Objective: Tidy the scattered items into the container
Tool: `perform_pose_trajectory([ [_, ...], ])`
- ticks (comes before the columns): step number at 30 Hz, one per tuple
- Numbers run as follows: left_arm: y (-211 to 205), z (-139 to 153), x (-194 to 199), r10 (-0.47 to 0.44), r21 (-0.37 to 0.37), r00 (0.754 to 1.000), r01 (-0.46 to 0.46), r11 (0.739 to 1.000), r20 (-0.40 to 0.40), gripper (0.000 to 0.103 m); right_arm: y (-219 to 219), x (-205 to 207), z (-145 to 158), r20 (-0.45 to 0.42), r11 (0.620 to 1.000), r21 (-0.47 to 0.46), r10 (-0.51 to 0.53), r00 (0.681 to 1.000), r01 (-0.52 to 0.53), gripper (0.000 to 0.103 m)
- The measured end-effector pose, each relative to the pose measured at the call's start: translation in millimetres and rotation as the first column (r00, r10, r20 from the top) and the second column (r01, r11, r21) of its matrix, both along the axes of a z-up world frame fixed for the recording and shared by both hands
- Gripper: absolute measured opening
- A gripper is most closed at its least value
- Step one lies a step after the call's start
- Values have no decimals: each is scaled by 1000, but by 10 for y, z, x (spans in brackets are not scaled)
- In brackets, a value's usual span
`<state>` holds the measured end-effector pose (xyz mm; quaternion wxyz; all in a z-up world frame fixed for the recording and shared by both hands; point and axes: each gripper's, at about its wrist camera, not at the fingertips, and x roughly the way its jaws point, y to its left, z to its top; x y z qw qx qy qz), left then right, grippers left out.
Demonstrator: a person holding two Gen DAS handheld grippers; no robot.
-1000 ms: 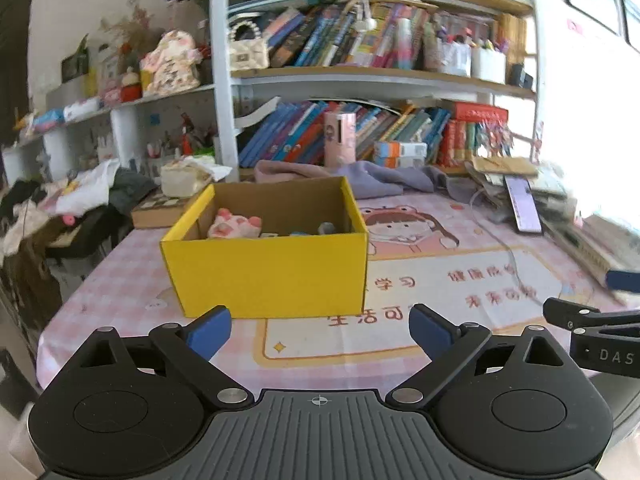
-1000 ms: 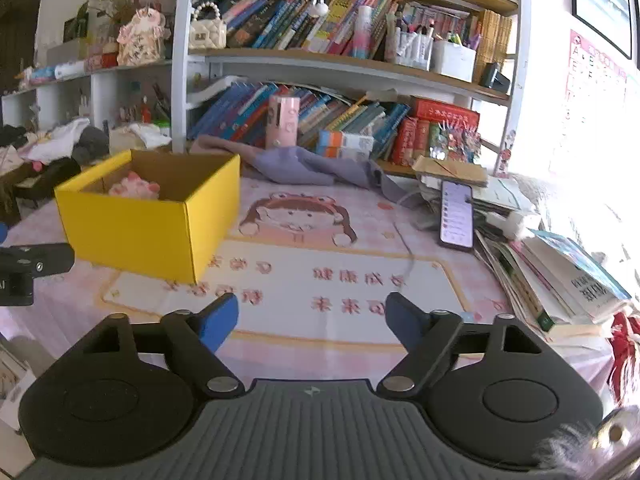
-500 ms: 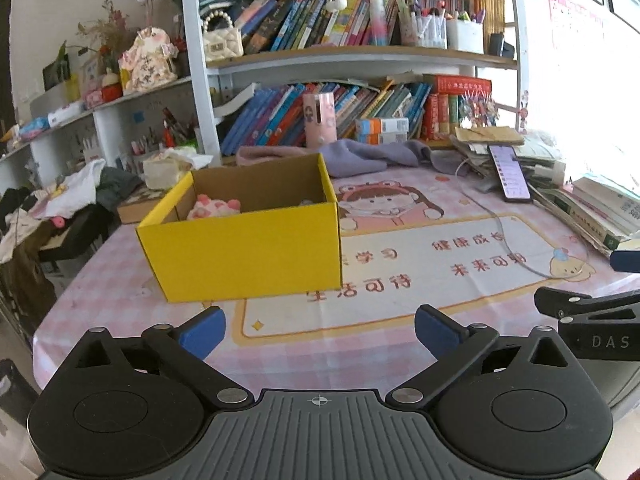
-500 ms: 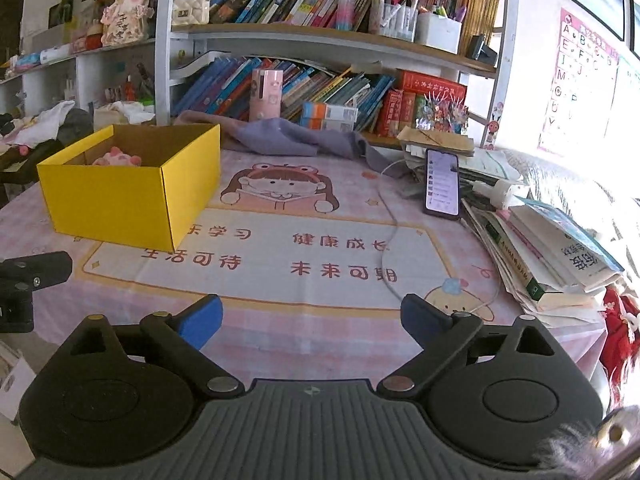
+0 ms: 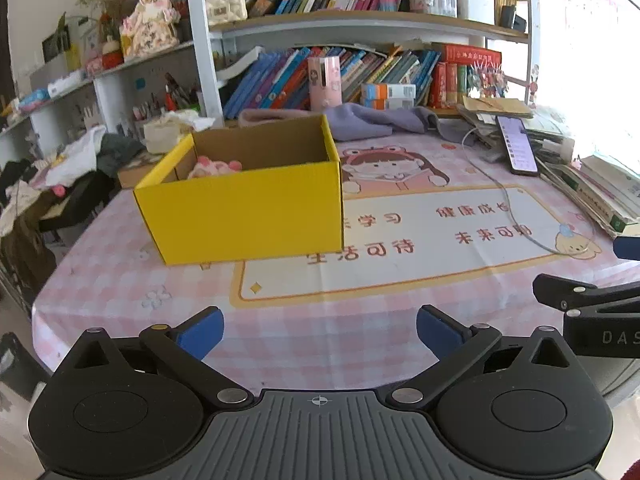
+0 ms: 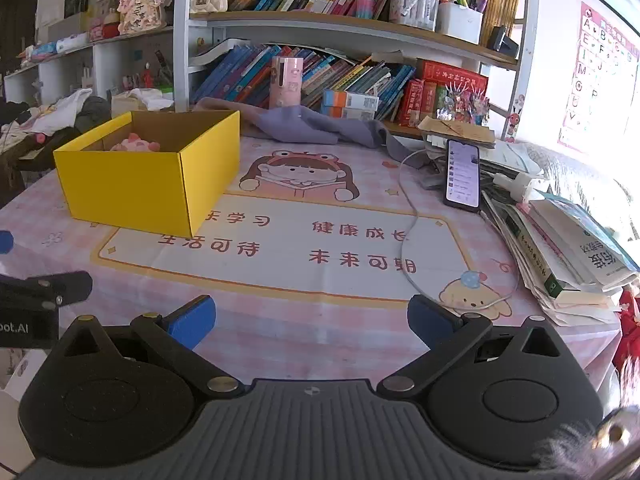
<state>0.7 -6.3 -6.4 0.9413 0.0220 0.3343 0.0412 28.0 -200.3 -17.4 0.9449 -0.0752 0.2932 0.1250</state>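
The yellow box (image 5: 244, 208) stands on the pink checked tablecloth (image 5: 120, 280), left of the printed mat (image 6: 320, 240), with a pink plush toy (image 5: 214, 167) lying inside near its left wall; behind it a purple cloth (image 6: 312, 126) sprawls before the bookshelf (image 6: 320, 20), and a pink carton (image 5: 324, 84) stands upright among the books; a white cable (image 6: 412, 216) trails across the mat toward a phone (image 6: 463, 174) leaning on a stack of books (image 6: 568, 240) at the table's right edge. The left gripper (image 5: 320, 330) is spread wide with nothing between its blue pads; the right gripper (image 6: 312, 320) is opening, equally empty. The right wrist view alone shows the alphabet poster (image 6: 596, 76) on the wall; the left wrist view alone shows the heaped clothes (image 5: 60, 168) left of the table in full.
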Motion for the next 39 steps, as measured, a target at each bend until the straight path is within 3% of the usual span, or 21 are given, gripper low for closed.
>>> perform_pose_trajectory([
  [8,-9,-24,9,-14,-15,1000,13,1000,-17,103,51,-42,-22,-9,999,-27,21,1000,-21,103],
  [19,-39,-26,33,-34,3,999,34,999,-34,103,30,-1,-28,-38,1000,6,24,999,-24,103],
  [39,-64,-14,21,-58,11,998,58,998,-29,103,-48,15,-16,-40,999,30,-30,999,31,103],
])
